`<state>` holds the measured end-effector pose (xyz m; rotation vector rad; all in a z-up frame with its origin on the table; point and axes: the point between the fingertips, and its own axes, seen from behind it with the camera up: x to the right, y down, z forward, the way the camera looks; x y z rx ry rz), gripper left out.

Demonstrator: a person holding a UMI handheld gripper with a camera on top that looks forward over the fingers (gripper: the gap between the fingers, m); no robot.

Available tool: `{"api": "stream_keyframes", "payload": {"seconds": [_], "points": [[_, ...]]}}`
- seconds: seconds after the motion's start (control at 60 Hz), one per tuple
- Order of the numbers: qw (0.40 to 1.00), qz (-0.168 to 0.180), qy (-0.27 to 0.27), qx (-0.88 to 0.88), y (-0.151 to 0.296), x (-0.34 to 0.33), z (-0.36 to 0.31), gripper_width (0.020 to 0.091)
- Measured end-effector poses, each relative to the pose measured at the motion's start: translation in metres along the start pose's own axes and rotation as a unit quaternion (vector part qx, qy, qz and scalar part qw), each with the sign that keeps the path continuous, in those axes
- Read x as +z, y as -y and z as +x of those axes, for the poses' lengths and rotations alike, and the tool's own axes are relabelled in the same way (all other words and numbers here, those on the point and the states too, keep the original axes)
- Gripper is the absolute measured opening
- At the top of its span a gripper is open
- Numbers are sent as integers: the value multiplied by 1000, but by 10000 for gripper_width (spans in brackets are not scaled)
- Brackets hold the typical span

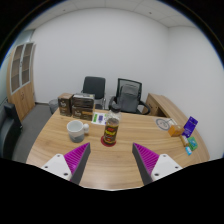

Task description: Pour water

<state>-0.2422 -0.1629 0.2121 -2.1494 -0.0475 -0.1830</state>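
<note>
Tongs [112,160] gape open — bottle [111,129] and bowl [77,129] ahead, bare table [112,172] between.

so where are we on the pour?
Nothing looks done yet. The claw is open and empty, its pads apart, short of the bottle just ahead between them on the table. The white cup stands beside the bottle. Left: grasp the bottle, tip it over the cup, set it back.
</note>
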Motion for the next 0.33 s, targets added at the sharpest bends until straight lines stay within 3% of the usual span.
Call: {"api": "stream_keyframes", "payload": {"seconds": [0.333], "points": [[1000,-16,-7,17,-14,-33,-19,856]]}}
